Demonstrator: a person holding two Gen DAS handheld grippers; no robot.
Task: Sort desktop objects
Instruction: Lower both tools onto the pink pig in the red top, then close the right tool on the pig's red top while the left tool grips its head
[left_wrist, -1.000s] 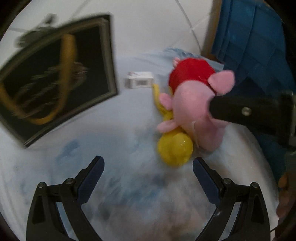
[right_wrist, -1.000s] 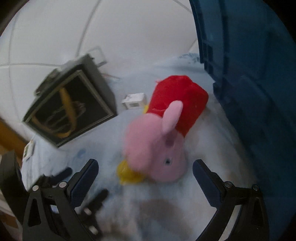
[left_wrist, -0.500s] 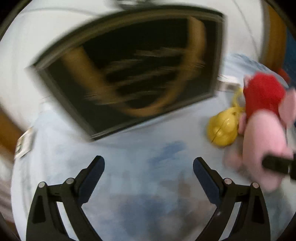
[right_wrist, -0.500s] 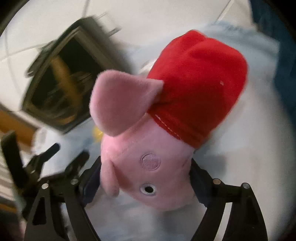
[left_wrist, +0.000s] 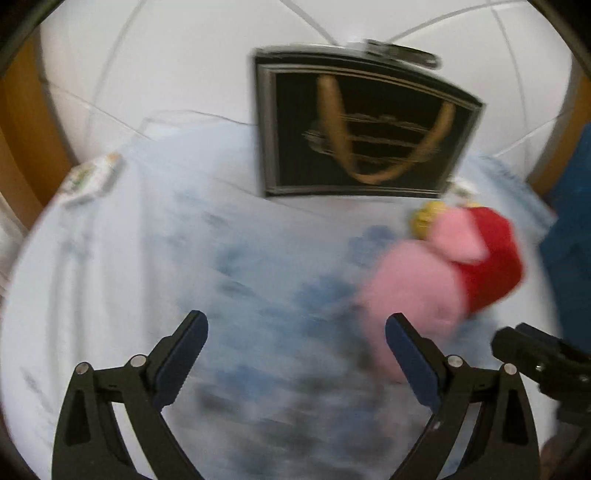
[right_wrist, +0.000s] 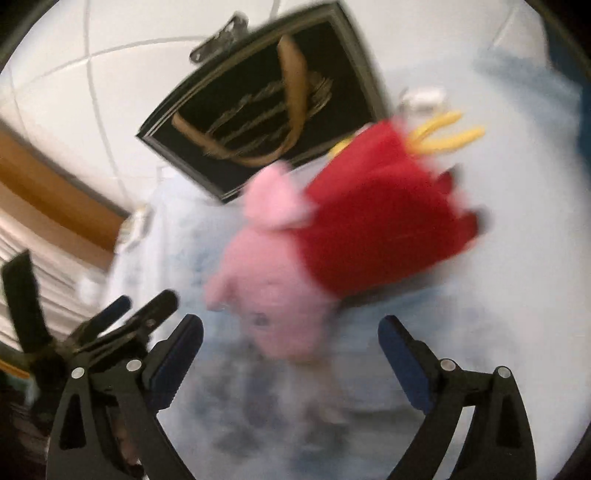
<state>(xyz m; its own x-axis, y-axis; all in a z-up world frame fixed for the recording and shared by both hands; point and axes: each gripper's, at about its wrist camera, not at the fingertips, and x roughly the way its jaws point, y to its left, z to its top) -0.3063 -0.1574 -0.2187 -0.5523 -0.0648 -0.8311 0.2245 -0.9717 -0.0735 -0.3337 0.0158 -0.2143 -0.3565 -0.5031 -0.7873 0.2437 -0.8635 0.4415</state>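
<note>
One plush pig (right_wrist: 295, 258) lies on pale blue cloth (right_wrist: 498, 258), just ahead of right gripper (right_wrist: 290, 354); jaws just reopened wide, nothing pinched. Left gripper (left_wrist: 295, 354) wide open, empty. Advice: center jaws over pig's body before closing, avoid yellow toy (right_wrist: 443, 134) behind.

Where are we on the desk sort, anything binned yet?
Nothing visibly sorted. The pink plush pig lies on the pale cloth with the yellow toy and small white box behind it, near the open black box. Right gripper has just reopened, jaws off the pig; left gripper is open, empty. Everything remains.
</note>
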